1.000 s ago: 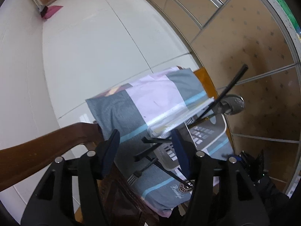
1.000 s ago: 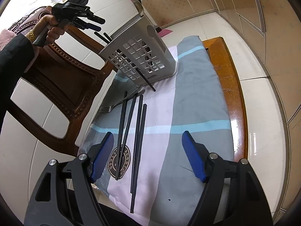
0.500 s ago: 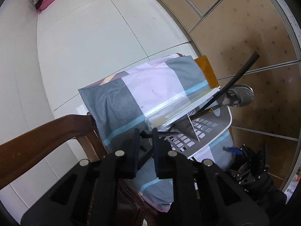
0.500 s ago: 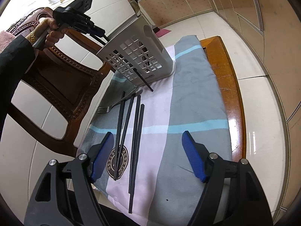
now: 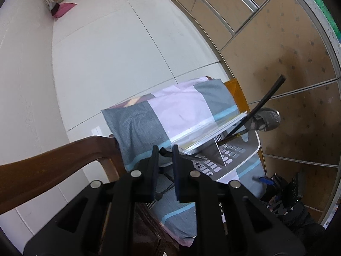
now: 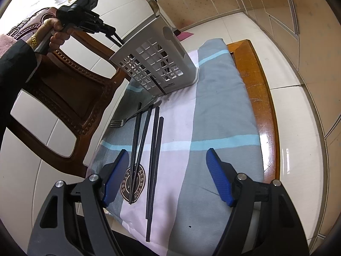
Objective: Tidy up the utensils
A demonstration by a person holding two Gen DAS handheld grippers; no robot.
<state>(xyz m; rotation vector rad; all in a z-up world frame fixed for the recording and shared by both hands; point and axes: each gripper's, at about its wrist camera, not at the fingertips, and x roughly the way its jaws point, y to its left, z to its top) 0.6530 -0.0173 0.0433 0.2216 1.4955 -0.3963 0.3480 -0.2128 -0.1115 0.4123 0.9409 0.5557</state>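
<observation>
over the striped cloth (image 6: 213,115), left claw (image 5: 165,152) is pinching a chopstick (image 5: 185,157) at the tilted holder (image 6: 157,64) rim; right claw (image 6: 168,170) is hanging wide open, gripping nothing, above four chopsticks (image 6: 154,149) and a fork (image 6: 127,120).

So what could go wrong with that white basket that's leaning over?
1. The white slotted plastic utensil basket stands tilted on the soft striped cloth; it might topple and spill the metal spoon inside.
2. The left gripper is clamped on a black chopstick at the basket's rim; it could slip and miss.
3. The loose black chopsticks lie near the cloth's edge and might roll off.
</observation>
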